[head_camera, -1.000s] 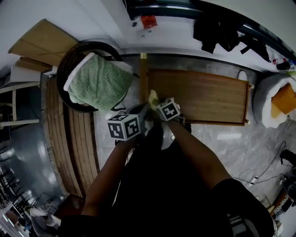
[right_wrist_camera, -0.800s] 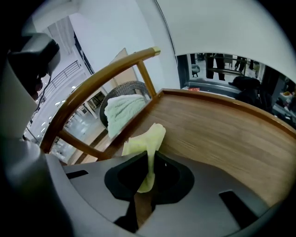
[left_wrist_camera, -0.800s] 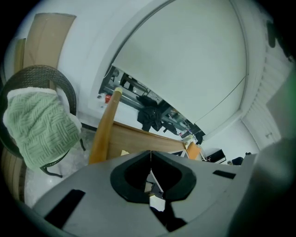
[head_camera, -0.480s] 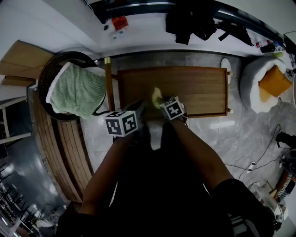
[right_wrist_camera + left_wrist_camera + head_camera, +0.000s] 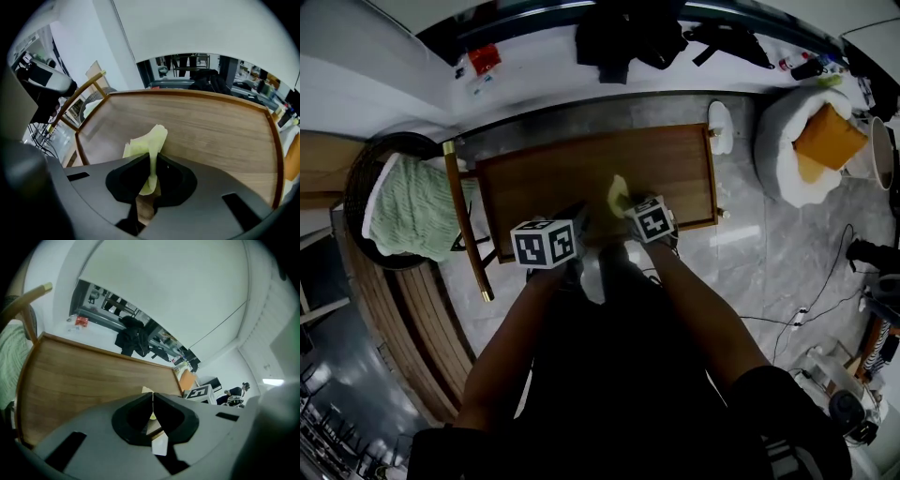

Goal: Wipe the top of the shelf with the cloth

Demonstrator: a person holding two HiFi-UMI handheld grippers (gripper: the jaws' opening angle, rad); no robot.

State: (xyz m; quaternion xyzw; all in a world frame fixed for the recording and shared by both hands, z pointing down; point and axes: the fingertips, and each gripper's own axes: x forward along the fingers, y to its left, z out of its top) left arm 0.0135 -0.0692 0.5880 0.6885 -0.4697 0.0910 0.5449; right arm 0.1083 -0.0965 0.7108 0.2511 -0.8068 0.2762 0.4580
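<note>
– where the right gripper [image 5: 152,165] pinches its jaws together, a pale yellow-green cloth [image 5: 146,140] is caught between them, its loose end sticking up past the tips.
– and the left one?
– the left gripper [image 5: 152,401] has its jaws pressed closed with nothing in them. it sits just beside the right one, at the near edge of the shelf [image 5: 572,173].
– so the cloth is on the shelf?
– over the wooden top, yes, near the front edge and a bit right of the middle. whether it touches the wood i can't tell from here. the top is brown wood with a low raised rim.
– what's round about?
– to the left, a green knitted blanket [image 5: 408,208] is draped over a dark round frame [image 5: 398,142], and a wooden pole [image 5: 467,225] runs between that and the shelf. to the right there's a white round cushion [image 5: 783,150] with an orange pillow [image 5: 831,136] on it. dark clothes [image 5: 623,33] lie along the wall behind.
</note>
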